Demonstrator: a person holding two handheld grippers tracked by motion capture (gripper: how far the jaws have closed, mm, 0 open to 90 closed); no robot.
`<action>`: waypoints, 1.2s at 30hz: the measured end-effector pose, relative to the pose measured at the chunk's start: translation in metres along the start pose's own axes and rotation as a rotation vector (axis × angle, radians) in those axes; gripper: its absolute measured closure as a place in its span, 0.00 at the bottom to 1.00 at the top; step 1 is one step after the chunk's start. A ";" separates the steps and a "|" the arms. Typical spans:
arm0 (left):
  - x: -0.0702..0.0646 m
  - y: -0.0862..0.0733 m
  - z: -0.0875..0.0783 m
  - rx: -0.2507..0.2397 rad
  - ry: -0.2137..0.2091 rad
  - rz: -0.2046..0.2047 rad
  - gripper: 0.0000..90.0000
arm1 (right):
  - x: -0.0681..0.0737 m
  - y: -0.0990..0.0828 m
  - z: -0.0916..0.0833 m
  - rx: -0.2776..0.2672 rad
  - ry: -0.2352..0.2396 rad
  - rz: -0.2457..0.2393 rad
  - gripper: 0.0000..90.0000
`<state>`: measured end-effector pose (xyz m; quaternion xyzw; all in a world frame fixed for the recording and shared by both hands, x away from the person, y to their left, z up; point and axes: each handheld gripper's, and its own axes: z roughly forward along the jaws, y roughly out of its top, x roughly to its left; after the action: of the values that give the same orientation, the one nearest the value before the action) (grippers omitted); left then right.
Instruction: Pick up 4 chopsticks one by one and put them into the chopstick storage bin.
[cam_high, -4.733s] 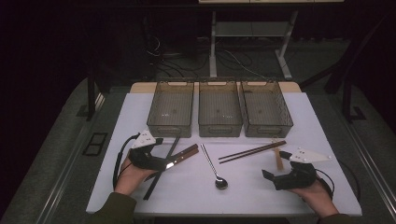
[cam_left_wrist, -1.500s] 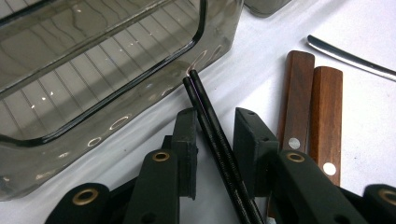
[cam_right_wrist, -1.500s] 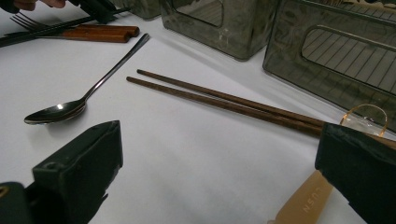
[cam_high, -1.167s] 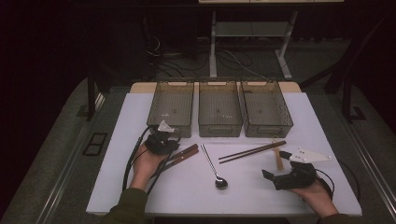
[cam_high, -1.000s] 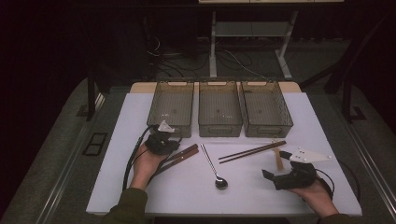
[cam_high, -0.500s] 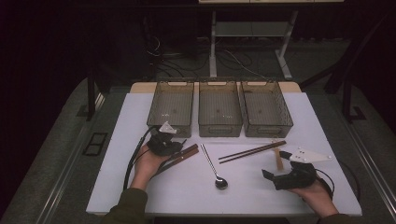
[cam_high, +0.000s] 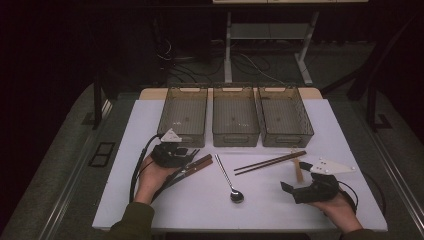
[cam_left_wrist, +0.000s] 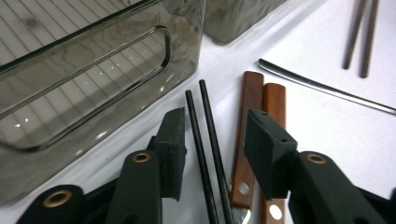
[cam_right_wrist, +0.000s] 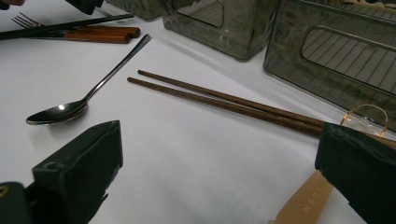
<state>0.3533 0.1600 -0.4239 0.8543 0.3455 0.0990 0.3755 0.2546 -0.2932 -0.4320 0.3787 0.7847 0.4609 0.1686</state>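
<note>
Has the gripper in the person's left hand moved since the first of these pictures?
Yes. The left gripper has gone up the table toward the left bin, and its jaws, just opening, now straddle the black chopsticks.

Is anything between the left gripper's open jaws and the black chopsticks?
Nothing visible does. The left gripper has just been opening its jaws, and the black chopsticks already lie in the gap with neither pad pressing on them. The wooden handles lie beside them, partly under one jaw, not in between.
</note>
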 end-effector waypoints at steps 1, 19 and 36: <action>-0.001 -0.001 -0.003 -0.003 -0.001 0.003 0.62 | 0.000 0.000 0.000 0.000 0.000 0.002 0.01; -0.020 -0.027 -0.045 -0.094 -0.017 0.008 0.49 | 0.001 0.000 -0.002 -0.003 0.003 0.006 0.01; -0.013 -0.058 -0.055 -0.013 0.033 -0.022 0.77 | 0.001 0.000 -0.001 0.001 -0.002 0.000 0.01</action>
<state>0.2902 0.2100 -0.4255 0.8463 0.3602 0.1111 0.3764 0.2532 -0.2933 -0.4315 0.3792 0.7847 0.4602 0.1691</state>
